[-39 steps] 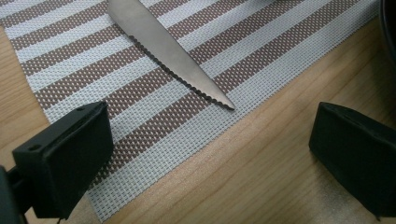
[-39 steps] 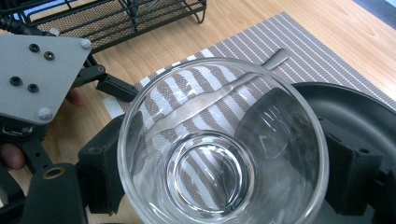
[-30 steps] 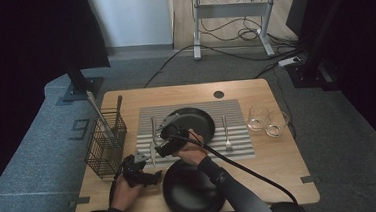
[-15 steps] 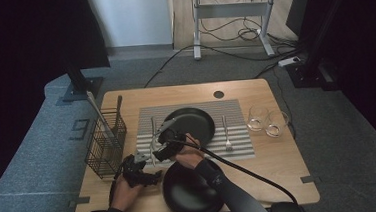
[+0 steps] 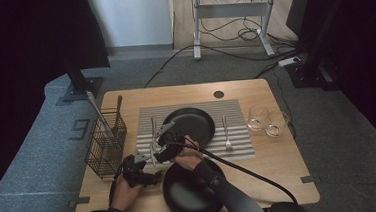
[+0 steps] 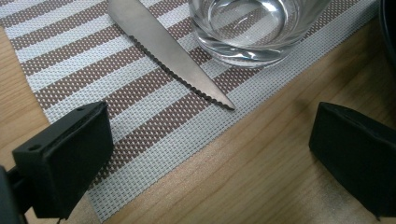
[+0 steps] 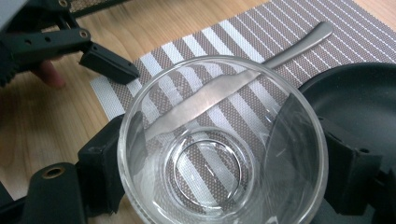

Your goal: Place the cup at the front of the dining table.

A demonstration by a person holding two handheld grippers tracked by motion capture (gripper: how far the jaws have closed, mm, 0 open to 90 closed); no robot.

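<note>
Gripping a clear drinking glass (image 7: 222, 140) between the jaws of the right gripper (image 5: 165, 146), one black pad on each side of the wall, mouth facing the camera in the right gripper view and the striped placemat (image 5: 147, 120) showing through the base. Holding it over the near left corner of that mat, just beside the table knife (image 6: 170, 49) and close to the rim of the black plate (image 5: 190, 126) in the middle. Judging the step as setting the glass down on the mat by the knife. Doing it well: keeping the glass upright, lowering straight and slowly, aiming for bare mat between the serrated blade and the mat's edge, avoiding landing the base on the blade or knocking the plate rim. Waiting for the base to sit flat before easing the pads off, then spreading them evenly so neither drags the wall sideways. Resting the left gripper (image 6: 205, 149) low near the mat corner with jaws wide apart and nothing between them; keeping it clear of the descent path.
</note>
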